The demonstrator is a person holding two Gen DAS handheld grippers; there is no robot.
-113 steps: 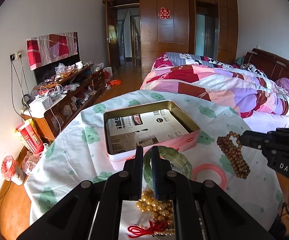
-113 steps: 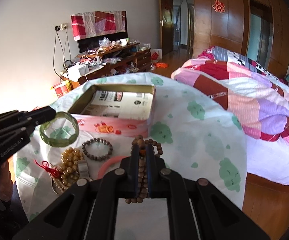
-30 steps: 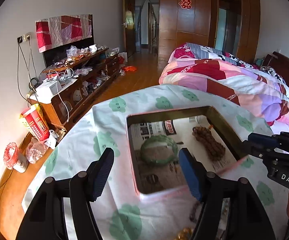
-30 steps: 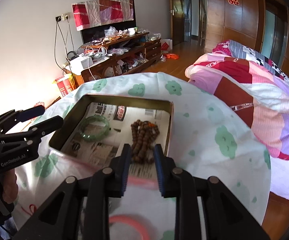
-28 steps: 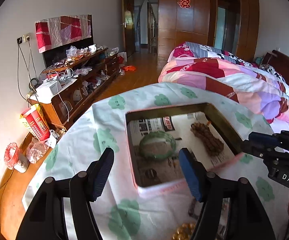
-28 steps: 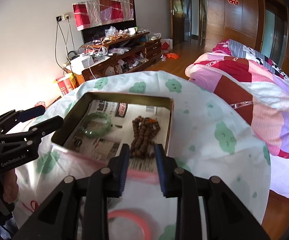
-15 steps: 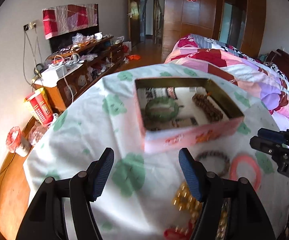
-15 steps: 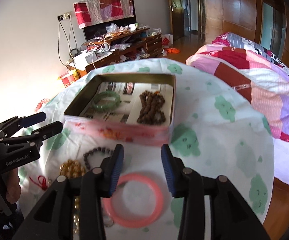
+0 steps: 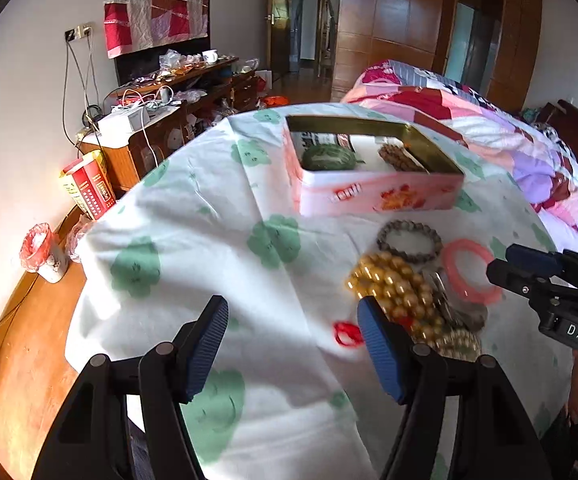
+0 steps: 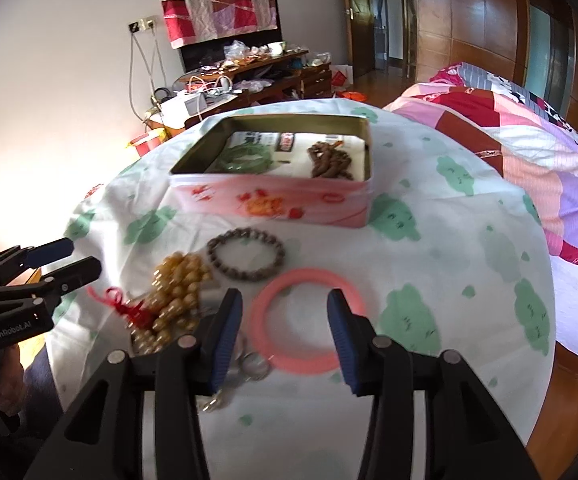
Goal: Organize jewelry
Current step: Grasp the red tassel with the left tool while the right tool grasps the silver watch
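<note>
pink tin [image 10: 281, 204] holding green bangle [image 10: 245, 159], brown beads [image 10: 329, 164], both jaws spread, empty

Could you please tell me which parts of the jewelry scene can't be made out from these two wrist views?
- Silvery pieces beside the pink bangle: right wrist view, blurred and partly behind the right gripper finger.
- Golden bead pile: left wrist view, its near end is hidden by the left gripper finger.
- Print on the paper lining the tin: both views, too small to read.
</note>
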